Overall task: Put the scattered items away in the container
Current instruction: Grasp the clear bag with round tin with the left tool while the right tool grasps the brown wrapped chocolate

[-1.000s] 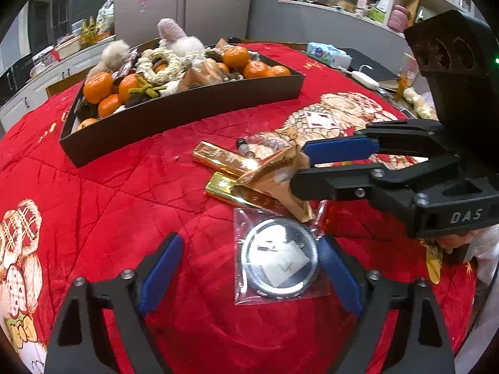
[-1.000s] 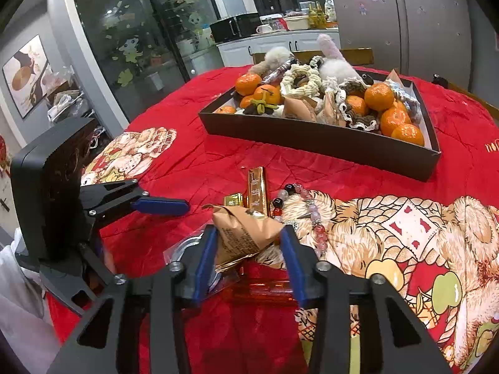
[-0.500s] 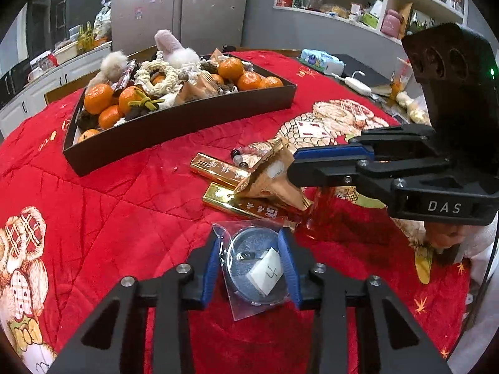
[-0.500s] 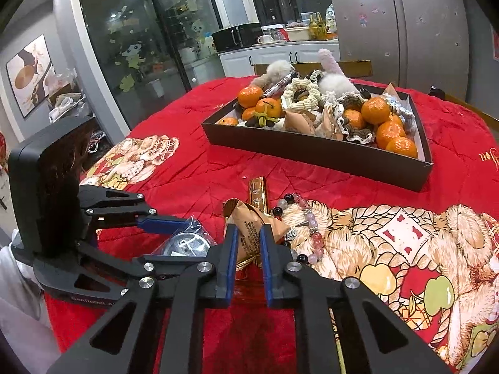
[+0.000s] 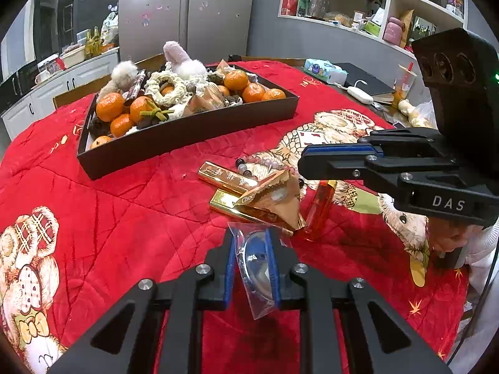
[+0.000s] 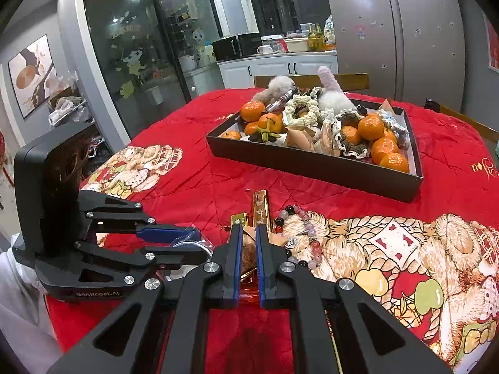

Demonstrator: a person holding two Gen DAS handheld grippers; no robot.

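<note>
Scattered items: gold bars (image 5: 229,176), a bead bracelet (image 6: 296,233) and a red tube (image 5: 321,212) lie loose on the red surface (image 5: 124,205), near the dark tray (image 5: 187,134) of oranges.
Left hand-held gripper (image 5: 252,268): jaws closing, pads pinching a bagged round disc (image 5: 257,265).
Right hand-held gripper (image 6: 248,261): clenched tight on the tan snack packet (image 5: 277,199).

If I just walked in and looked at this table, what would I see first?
Probably the dark tray at the far side of the red quilted cloth, heaped with bright oranges and fluffy toys. Nearer, shiny gold bars and a bead bracelet lie loose on the cloth. Right in front, the left gripper is closing on a round disc in a clear bag, and the right gripper pinches a tan paper packet.
</note>
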